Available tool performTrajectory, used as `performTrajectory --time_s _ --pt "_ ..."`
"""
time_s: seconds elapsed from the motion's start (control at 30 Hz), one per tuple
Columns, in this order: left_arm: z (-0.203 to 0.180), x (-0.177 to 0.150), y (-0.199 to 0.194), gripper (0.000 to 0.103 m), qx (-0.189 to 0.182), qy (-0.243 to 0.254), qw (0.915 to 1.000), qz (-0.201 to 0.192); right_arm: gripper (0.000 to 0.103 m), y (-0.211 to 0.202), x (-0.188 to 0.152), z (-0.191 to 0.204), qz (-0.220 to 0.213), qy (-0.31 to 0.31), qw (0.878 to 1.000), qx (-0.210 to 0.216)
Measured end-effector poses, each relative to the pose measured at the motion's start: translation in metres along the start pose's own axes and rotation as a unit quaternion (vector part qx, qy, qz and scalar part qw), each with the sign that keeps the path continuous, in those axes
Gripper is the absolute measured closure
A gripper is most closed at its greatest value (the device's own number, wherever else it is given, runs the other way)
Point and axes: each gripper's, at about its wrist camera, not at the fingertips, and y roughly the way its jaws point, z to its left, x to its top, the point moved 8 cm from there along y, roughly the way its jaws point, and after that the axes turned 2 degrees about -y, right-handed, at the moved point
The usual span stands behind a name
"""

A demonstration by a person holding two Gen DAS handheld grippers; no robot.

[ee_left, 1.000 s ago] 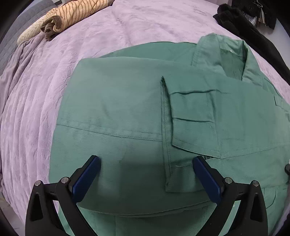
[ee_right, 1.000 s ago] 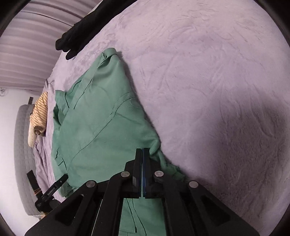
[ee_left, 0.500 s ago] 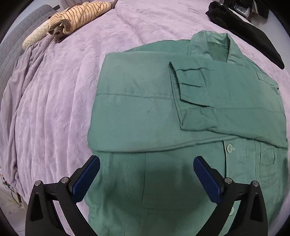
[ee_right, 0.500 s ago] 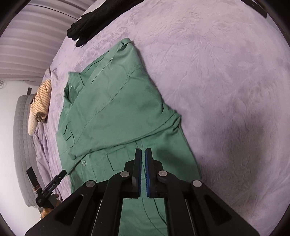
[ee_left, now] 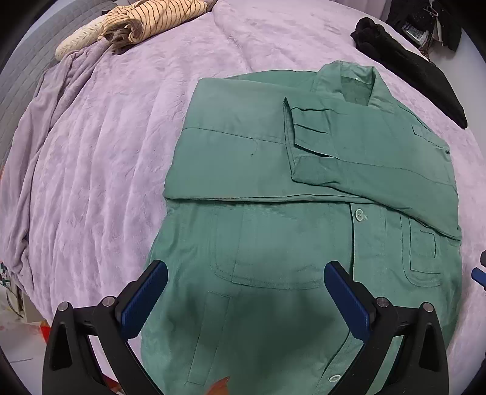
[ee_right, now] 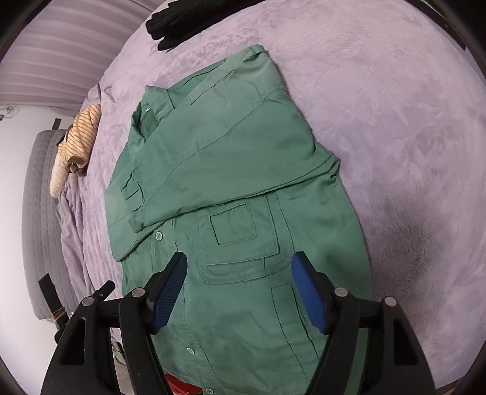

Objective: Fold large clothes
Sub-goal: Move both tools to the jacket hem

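Both tongs aimed steeply down over the bed, carried above a green jacket (ee_left: 273, 188) and touching nothing. Left tongs (ee_left: 245, 296) spread wide, blue pads (ee_left: 142, 299) apart over the jacket's lower front with only air between them, released. Right tongs (ee_right: 240, 288) also parted, blue pads (ee_right: 308, 291) hanging above the pocket area near the hem; jaws have just been opening, from pressed together 1 second ago to well apart now, with no cloth between them. Jacket lying flat and front-up on the purple blanket (ee_left: 100, 170), collar (ee_left: 355, 82) at the far end, both sleeves folded across the chest, the cuff (ee_left: 306, 127) of the upper sleeve resting near the middle, 1 button (ee_left: 359, 215) showing just below the folded sleeve. Compared with 1 second ago, more of the jacket in both views: then only the folded sleeves and collar filling the left view, now also the lower pockets and hem, the garment looking smaller and further off. In the right view, the sleeve previously bunched at the closed tips now laid flat across the chest. Striped folded garment (ee_left: 152, 18) at the far left corner of the bed, black garment (ee_left: 410, 63) at the far right edge, both well apart from the jacket.
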Motion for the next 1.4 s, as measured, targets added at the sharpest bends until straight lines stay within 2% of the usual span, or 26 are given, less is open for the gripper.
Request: performTrajectory --time_s 0.17,0.23,0.4,0.47,0.63,0.93,1.13,1.4 --pt "-0.001 -0.006 -0.010 0.000 -0.007 -0.008 0.9999 0.000 0.027 -0.002 -0.002 0.012 0.002 -0.019 1.000 -0.008" --pt "-0.003 -0.009 -0.013 0.000 -0.004 -0.004 1.0000 0.005 0.021 -0.004 -0.003 0.017 0.001 -0.033 0.999 -0.012" --pt "-0.006 -0.016 -0.021 0.000 0.004 0.002 1.0000 0.009 0.015 -0.010 -0.007 0.029 -0.009 -0.073 0.997 -0.028" --pt "-0.006 -0.018 -0.023 0.000 0.007 0.001 0.9999 0.008 0.001 -0.012 -0.008 0.031 -0.012 -0.082 0.996 -0.030" --pt "-0.005 -0.025 -0.028 0.000 0.021 -0.003 0.9997 0.009 0.000 -0.012 -0.014 0.032 -0.005 -0.094 0.995 -0.022" --pt "0.006 -0.050 -0.030 0.000 0.049 -0.017 0.9983 0.028 0.000 0.002 -0.034 0.030 0.037 -0.107 0.994 -0.007" --pt "0.011 -0.073 -0.032 0.000 0.032 -0.022 0.9981 0.049 0.000 0.008 -0.051 0.032 0.064 -0.107 0.992 0.005" --pt "0.026 -0.092 -0.028 0.000 0.012 -0.015 0.9985 0.052 0.000 0.018 -0.081 0.034 0.080 -0.079 0.994 0.013"
